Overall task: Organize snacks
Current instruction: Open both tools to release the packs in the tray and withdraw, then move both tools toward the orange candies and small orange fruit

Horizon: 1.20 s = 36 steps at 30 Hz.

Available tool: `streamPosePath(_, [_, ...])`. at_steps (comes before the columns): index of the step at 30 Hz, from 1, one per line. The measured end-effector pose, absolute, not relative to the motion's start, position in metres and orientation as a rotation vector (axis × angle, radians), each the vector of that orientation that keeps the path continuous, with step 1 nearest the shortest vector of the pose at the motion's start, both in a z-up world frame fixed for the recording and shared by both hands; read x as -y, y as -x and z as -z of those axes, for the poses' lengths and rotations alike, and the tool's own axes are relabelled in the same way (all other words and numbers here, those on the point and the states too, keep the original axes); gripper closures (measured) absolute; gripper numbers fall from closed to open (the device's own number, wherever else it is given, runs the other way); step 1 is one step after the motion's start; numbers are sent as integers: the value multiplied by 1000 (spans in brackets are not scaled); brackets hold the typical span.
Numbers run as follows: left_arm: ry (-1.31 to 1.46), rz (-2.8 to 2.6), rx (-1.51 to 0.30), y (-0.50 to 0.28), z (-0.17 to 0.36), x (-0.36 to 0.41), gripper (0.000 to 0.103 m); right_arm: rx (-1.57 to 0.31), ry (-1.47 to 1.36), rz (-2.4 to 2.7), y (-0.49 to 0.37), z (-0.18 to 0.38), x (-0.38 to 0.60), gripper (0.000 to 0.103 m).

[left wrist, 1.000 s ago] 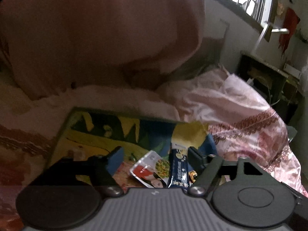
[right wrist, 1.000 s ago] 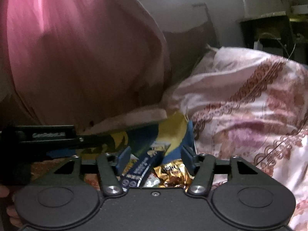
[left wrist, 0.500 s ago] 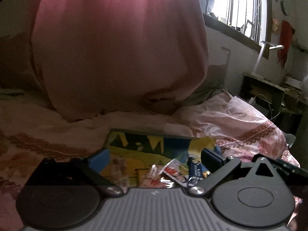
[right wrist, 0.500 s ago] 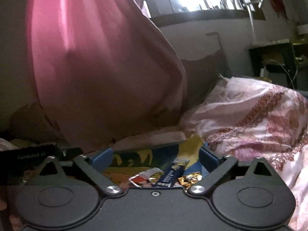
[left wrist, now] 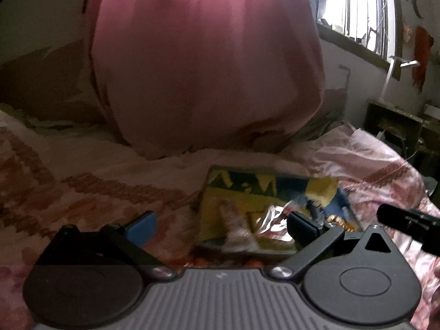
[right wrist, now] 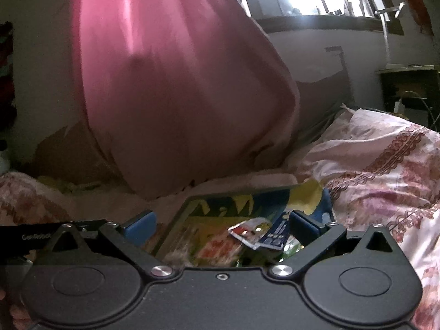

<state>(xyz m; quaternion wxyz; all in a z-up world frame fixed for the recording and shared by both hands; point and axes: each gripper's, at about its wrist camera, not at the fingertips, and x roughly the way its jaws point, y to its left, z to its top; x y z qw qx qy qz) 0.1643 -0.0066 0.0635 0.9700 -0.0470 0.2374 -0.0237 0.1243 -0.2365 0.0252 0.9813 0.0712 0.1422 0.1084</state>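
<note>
A flat yellow-and-blue printed tray lies on the bed, also in the right wrist view. Several snack packets lie in it: a white-and-red packet, a dark blue stick packet, and a gold wrapper. My left gripper is open and empty, above the tray's near left edge. My right gripper is open and empty, above the tray's near side. The right gripper's body shows at the right edge of the left wrist view.
A large pink hanging fabric fills the space behind the tray. A rumpled pink floral quilt rises to the right. A dark side table stands by the barred window at far right.
Both grippers have pulled back and up from the tray, and their jaws have opened wider. The tray and packets now look smaller and farther off.
</note>
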Motion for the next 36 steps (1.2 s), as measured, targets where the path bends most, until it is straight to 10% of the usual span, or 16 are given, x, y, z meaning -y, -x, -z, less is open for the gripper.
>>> streamPosePath(36, [134,-125,-750,-106,13,-39,0,-597,-28,-166,-77,54,183,1])
